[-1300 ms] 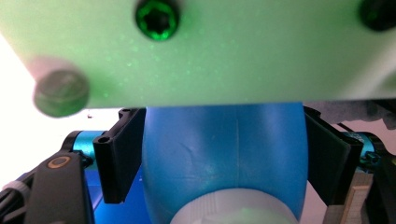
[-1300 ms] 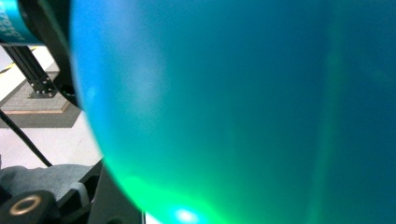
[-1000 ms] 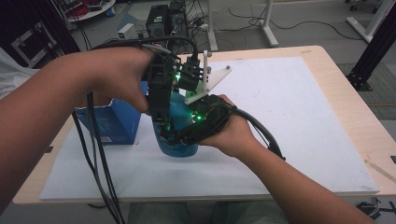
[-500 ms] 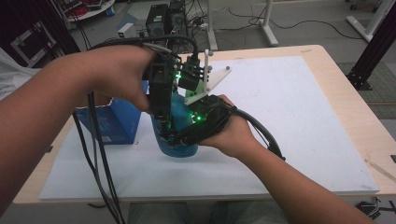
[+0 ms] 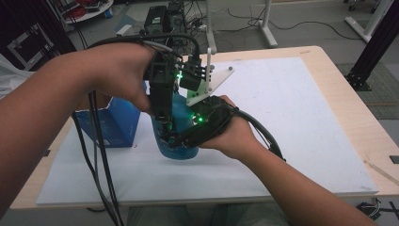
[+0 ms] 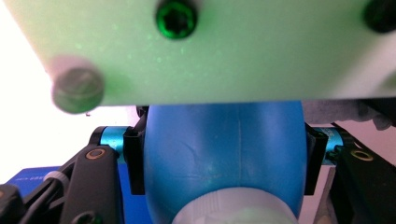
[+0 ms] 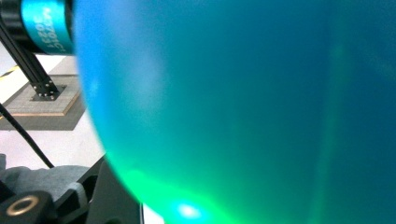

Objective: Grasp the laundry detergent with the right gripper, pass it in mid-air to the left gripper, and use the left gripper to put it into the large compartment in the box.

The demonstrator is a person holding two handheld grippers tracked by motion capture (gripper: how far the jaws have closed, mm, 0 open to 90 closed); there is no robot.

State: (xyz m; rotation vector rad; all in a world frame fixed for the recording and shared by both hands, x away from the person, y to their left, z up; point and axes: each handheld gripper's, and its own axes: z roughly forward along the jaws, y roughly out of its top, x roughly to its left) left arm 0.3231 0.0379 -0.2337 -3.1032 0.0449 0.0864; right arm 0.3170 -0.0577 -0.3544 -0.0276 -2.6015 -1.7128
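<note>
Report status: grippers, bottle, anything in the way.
Left gripper just closed on blue bottle. Right gripper shut on its side. Blue box beside, clear.

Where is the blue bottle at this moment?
In the high view the blue bottle stands left of centre on the white mat, right of the blue box, clamped between the left tongs and the right tongs.

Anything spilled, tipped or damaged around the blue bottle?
Nothing stands out. The blue bottle stands upright on the white mat, no spill visible. Both hand-held grippers clamp it: left near the white cap, right lower down.
</note>
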